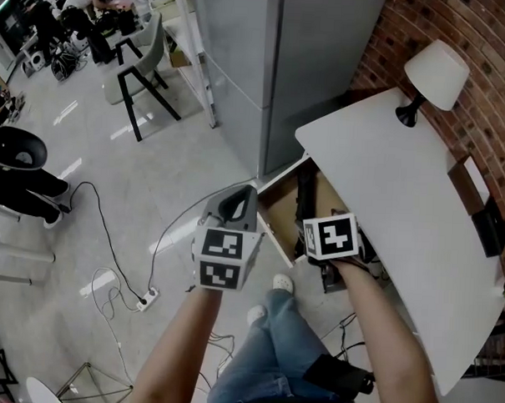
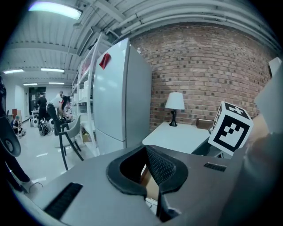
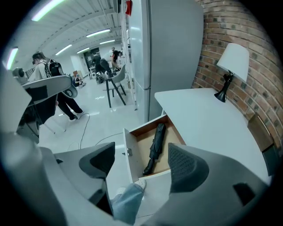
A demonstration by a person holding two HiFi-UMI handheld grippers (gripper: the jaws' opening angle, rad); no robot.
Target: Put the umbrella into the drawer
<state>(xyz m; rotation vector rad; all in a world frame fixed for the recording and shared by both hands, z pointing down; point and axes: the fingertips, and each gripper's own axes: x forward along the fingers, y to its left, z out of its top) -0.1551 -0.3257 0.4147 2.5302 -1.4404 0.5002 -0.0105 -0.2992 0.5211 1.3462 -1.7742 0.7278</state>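
A folded black umbrella (image 3: 155, 148) lies lengthwise inside the open wooden drawer (image 3: 128, 152) under the white table (image 3: 208, 119). In the head view the umbrella (image 1: 306, 190) shows in the drawer (image 1: 273, 210) just beyond my hands. My right gripper (image 3: 141, 161) hangs high above the drawer, open, with nothing between its pads; its marker cube (image 1: 330, 236) hides the jaws from above. Left of the drawer my left gripper (image 1: 236, 202) is raised and points towards the fridge. Its jaws (image 2: 146, 154) stand together and are empty.
A tall grey fridge (image 1: 267, 55) stands behind the drawer. A white lamp (image 1: 436, 72) and a black box (image 1: 488, 222) sit on the table by the brick wall. The person's leg and white shoe (image 1: 282, 283) are under the drawer front. A cable with power strip (image 1: 148, 299) lies on the floor.
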